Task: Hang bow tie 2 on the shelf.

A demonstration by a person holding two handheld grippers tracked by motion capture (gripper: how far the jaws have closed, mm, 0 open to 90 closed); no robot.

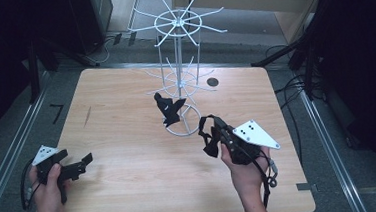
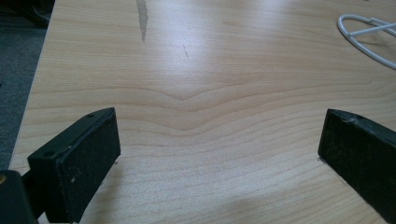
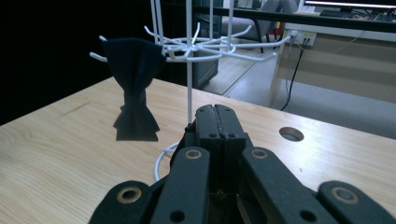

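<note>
High view shows a worktop point(image 1: 128, 135) with a white rack point(image 1: 179, 61) at the far middle. One black bow point(image 1: 168, 109) hangs low on it. The right tool point(image 1: 209, 134), nearer the rack, grips another bow. The left tool point(image 1: 82, 163) is wide apart, empty.

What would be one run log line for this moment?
left gripper: open, above bare table | right gripper: shut | bow tie: hanging on white wire rack
</note>
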